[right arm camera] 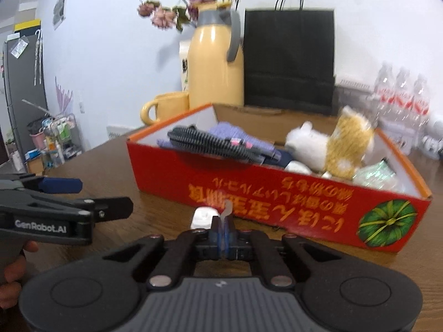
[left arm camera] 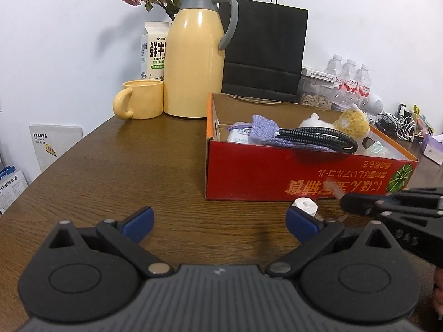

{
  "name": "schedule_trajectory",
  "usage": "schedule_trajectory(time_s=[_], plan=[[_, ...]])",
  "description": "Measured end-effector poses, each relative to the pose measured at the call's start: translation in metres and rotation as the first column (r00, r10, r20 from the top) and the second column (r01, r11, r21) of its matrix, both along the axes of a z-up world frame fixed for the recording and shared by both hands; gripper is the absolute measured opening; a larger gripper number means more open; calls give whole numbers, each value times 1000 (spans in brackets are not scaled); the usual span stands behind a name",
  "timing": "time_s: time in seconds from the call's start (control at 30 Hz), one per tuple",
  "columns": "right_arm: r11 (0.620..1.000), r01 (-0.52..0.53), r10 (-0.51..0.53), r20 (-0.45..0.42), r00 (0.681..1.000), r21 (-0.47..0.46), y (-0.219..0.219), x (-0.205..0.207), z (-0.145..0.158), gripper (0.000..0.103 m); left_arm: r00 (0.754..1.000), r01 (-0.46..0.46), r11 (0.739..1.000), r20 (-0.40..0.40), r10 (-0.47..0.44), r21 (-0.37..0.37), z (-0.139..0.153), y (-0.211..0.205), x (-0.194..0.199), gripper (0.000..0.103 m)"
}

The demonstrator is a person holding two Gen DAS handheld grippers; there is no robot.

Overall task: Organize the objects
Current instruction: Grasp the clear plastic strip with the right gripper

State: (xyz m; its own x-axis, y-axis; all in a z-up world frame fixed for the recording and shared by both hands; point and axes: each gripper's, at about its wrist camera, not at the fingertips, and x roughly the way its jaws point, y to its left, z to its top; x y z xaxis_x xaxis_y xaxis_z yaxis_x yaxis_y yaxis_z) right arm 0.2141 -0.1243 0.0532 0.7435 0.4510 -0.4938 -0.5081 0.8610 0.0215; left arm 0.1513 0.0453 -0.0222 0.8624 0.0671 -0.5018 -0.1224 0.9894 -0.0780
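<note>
From my left wrist cam, the left gripper (left arm camera: 220, 222) is spread wide over the wooden table (left arm camera: 110, 171) with nothing between the blue pads; the red box (left arm camera: 304, 177) sits ahead on my right, with a coiled black cable (left arm camera: 318, 137), a purple pouch (left arm camera: 263, 130) and a plush toy (left arm camera: 351, 121) inside; a small white plug-like thing (left arm camera: 306, 205) lies on the table just in front of the box; the yellow thermos (left arm camera: 193, 61) and mug (left arm camera: 141, 99) stand behind.

Right wrist cam is blurry; the right gripper (right arm camera: 223, 233) is pinched together on a thin clear strip (right arm camera: 227, 209), can't tell what it is; the white piece (right arm camera: 203, 217) is just beside its tips, near the box (right arm camera: 277, 196) front wall.
</note>
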Motion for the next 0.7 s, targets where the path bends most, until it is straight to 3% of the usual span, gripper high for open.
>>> schedule_trajectory(time_s=[0.4,0.7], plan=[[991,75,-85,94,992,107,-38,-8,18,1,999,-22,1000,-50,22,8,-4,-1,8,103],[986,102,-117,111,987,135,-59,-10,20,1,998,12,997,-70,-6,78,-5,-36,23,103]])
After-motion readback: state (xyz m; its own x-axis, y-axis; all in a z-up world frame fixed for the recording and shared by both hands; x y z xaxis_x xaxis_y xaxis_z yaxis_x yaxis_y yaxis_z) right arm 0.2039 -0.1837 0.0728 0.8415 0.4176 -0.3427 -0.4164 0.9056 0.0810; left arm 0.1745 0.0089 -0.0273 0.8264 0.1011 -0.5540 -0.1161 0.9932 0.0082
